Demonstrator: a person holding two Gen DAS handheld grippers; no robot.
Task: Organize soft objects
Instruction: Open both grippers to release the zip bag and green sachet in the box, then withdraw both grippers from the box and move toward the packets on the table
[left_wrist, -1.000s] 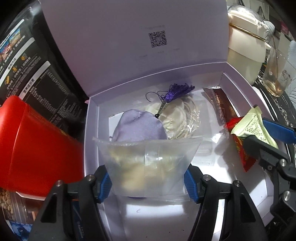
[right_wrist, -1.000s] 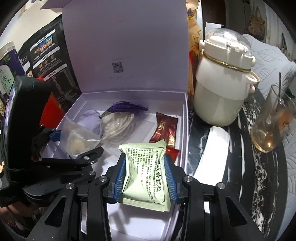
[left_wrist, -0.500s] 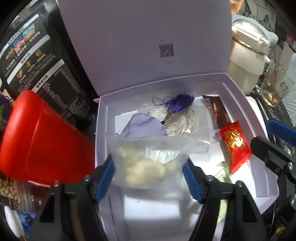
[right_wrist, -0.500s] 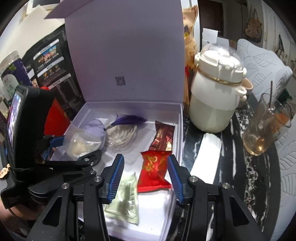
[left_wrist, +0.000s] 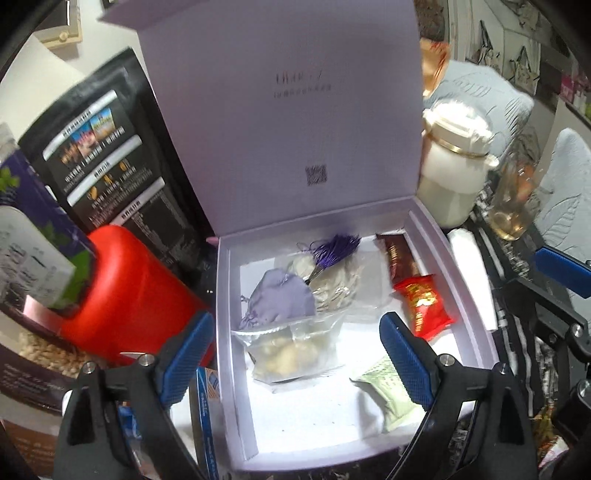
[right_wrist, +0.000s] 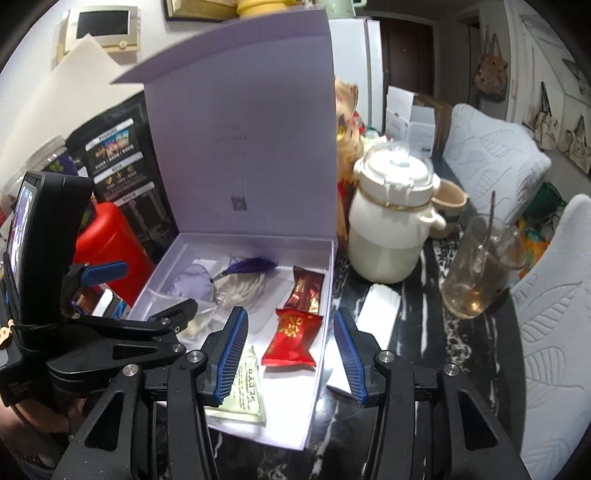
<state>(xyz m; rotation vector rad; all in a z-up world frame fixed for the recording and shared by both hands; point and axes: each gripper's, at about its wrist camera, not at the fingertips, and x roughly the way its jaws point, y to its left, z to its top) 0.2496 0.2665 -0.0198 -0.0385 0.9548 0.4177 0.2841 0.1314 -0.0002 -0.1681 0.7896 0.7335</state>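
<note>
Now my left gripper (left_wrist: 295, 350) hangs above the lilac box (left_wrist: 461, 280) with its jaws opening, the blue pads clear of everything. The clear bag (left_wrist: 295, 350) of pale lumps lies on the box floor under the gap, touching neither pad. At about eleven o'clock from that bag sits the lavender pouch (left_wrist: 282, 299), its lower edge tucked against the bag's top. At one o'clock from the pouch lies the cream coil (left_wrist: 340, 280) in plastic, with the purple tassel (left_wrist: 332, 249) across it.

My right gripper (right_wrist: 290, 343) is released too, gripping nothing. The red sweet packet (right_wrist: 293, 338) lies flat in the box beneath the gap, apart from both pads. The brown packet (right_wrist: 304, 290) lies just beyond it at twelve o'clock, their ends nearly touching. The pale green sachet (right_wrist: 247, 387) lies at seven o'clock from the red packet, near the box's front edge, partly hidden behind my left pad in this view.

Outside the box, the cream jar (right_wrist: 391, 225) stands at two o'clock, and the glass cup (right_wrist: 480, 269) further right. The red canister (left_wrist: 125, 295) stands against the box's left wall.
</note>
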